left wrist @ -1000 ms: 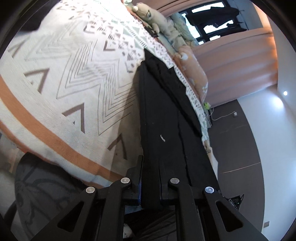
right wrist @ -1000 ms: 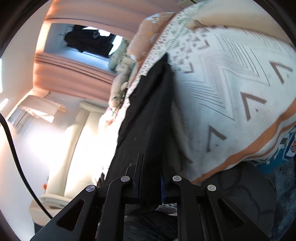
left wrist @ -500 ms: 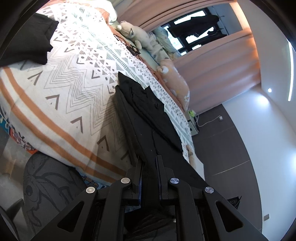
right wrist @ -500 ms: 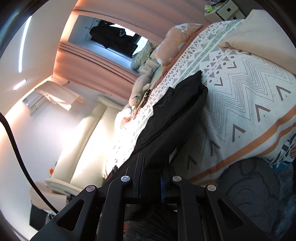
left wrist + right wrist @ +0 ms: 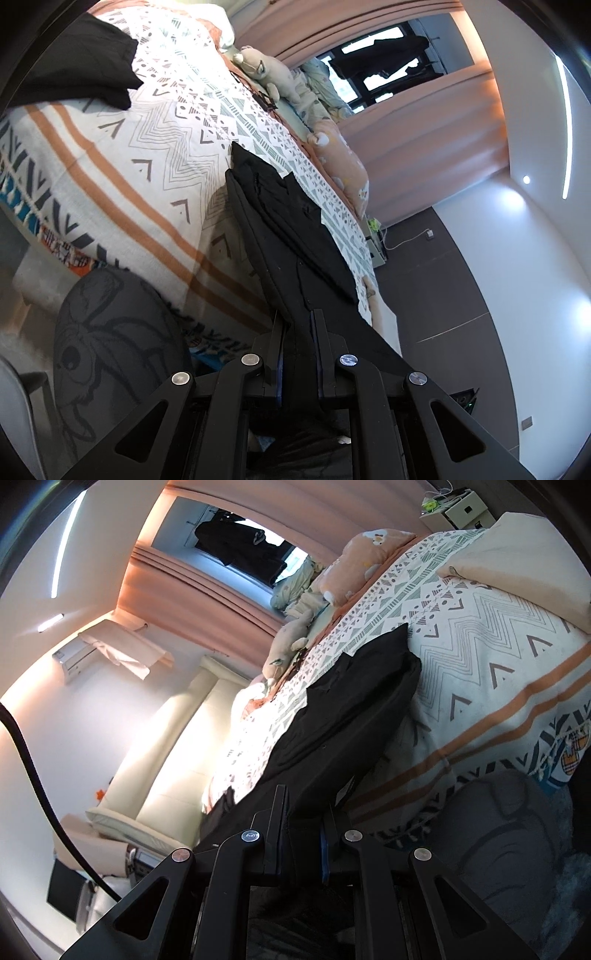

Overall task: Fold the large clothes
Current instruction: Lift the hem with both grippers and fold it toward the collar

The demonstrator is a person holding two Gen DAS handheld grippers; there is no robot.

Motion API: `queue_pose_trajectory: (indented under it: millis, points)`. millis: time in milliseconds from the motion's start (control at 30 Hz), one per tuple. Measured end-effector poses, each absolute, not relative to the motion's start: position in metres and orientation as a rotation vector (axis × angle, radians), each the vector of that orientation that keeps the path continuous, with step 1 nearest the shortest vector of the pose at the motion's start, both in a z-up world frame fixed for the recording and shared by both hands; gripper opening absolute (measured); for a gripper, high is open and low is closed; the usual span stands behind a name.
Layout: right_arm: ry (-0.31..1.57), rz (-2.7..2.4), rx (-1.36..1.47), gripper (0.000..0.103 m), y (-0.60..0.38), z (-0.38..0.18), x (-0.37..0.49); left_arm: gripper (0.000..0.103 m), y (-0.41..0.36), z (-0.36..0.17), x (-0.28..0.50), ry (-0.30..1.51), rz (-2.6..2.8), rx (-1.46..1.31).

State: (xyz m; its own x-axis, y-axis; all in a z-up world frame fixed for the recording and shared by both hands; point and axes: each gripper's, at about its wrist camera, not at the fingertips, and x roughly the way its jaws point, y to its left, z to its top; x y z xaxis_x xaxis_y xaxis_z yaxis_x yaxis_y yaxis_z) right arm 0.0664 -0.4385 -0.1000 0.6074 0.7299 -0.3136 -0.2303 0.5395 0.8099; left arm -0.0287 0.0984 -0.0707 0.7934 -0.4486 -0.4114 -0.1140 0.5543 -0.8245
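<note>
A long black garment stretches from the patterned bed cover toward me in the left wrist view, its near end lifted off the bed. My left gripper is shut on that near edge, with black cloth pinched between its pads. In the right wrist view the same black garment runs from the bed cover down to my right gripper, which is shut on another part of the edge. The far end of the garment still rests on the bed.
A folded black cloth lies at the bed's far left. Plush toys and a peach pillow line the far side by the curtains. A grey printed cushion sits below the bed's edge. A cream pillow lies on the right.
Both grippers have pulled back and risen from the bed with the garment's edge in them. More of the bed and room shows now, and the garment hangs stretched between bed and grippers.
</note>
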Motion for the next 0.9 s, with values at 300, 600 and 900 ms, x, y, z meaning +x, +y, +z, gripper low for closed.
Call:
queue_pose_trajectory:
  millis: [300,600,900]
  points:
    - [0.684,0.654,0.796,0.014,-0.439,-0.087,0.075,0.012,0.099,-0.055,-0.026,0.604,-0.23,-0.967]
    - [0.652,0.66,0.77,0.014,-0.437,-0.064,0.108,0.012,0.107,-0.03,-0.006,0.563,-0.24,-0.938]
    - [0.618,0.659,0.715,0.014,-0.43,-0.03,0.158,0.012,0.119,-0.004,0.031,0.503,-0.238,-0.929]
